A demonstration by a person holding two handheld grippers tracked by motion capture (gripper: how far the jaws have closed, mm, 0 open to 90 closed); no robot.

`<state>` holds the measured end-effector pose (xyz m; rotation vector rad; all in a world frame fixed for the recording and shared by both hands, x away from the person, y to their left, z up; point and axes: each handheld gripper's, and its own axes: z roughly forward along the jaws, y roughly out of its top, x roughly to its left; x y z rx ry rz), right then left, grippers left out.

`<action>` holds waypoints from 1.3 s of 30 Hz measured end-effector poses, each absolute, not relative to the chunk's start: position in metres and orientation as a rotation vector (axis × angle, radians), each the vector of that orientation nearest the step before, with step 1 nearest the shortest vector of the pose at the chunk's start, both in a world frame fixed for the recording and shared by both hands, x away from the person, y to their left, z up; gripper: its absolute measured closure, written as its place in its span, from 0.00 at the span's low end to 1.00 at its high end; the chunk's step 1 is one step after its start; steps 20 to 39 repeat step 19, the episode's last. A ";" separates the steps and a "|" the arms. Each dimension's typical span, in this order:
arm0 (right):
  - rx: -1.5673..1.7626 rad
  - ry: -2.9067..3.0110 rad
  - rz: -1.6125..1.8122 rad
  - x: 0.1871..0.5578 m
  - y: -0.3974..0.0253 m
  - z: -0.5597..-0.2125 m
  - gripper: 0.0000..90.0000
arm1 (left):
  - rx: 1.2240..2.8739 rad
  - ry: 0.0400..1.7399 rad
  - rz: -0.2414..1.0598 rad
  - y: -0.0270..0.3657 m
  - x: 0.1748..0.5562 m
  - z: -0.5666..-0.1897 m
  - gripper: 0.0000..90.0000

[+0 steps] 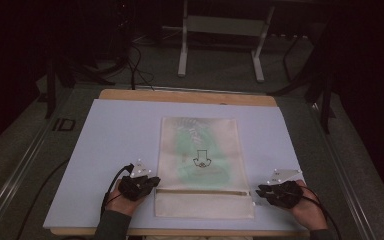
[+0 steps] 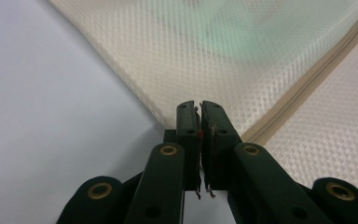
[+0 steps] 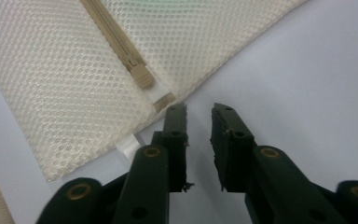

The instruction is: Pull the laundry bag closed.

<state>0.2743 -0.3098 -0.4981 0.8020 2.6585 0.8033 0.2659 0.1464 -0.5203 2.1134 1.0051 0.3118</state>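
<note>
Left gripper (image 2: 200,112) closed at mesh bag (image 2: 242,60) edge, right gripper (image 3: 198,116) slightly open

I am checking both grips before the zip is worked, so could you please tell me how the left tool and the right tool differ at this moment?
The left tool has its jaws closed together, at the cream mesh zip bag's left edge; whether it pinches the mesh I cannot tell. The right tool has its jaws apart, gripping nothing. The left tool lies at the zip's plain end, the right tool beside the beige zip slider. Both are black and rest on the pale blue mat.
</note>
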 end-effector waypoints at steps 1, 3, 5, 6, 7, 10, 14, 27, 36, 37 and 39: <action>0.814 2.651 0.806 0.274 -0.311 -0.498 0.80 | 2.108 1.014 0.317 0.148 0.266 -0.520 0.95; 0.815 2.639 0.811 0.275 -0.312 -0.497 0.77 | 2.114 1.020 0.323 0.150 0.267 -0.520 0.95; 0.831 2.623 0.817 0.275 -0.315 -0.497 0.73 | 2.105 1.033 0.327 0.152 0.267 -0.521 0.95; 0.831 2.623 0.817 0.275 -0.315 -0.497 0.73 | 2.105 1.033 0.327 0.152 0.267 -0.521 0.95; 0.846 2.613 0.825 0.276 -0.318 -0.497 0.70 | 2.103 1.036 0.333 0.153 0.267 -0.521 0.95; 0.875 2.593 0.840 0.278 -0.322 -0.497 0.66 | 2.101 1.064 0.353 0.157 0.268 -0.522 0.95; 0.919 2.560 0.841 0.280 -0.328 -0.499 0.62 | 2.104 1.112 0.378 0.162 0.271 -0.524 0.95; 0.985 2.474 0.868 0.284 -0.338 -0.503 0.59 | 2.098 1.176 0.425 0.169 0.273 -0.525 0.95; 0.985 2.474 0.868 0.284 -0.338 -0.503 0.59 | 2.098 1.176 0.425 0.169 0.273 -0.525 0.95; 0.985 2.474 0.868 0.284 -0.338 -0.503 0.59 | 2.098 1.176 0.425 0.169 0.273 -0.525 0.95; 0.985 2.474 0.868 0.284 -0.338 -0.503 0.59 | 2.098 1.176 0.425 0.169 0.273 -0.525 0.95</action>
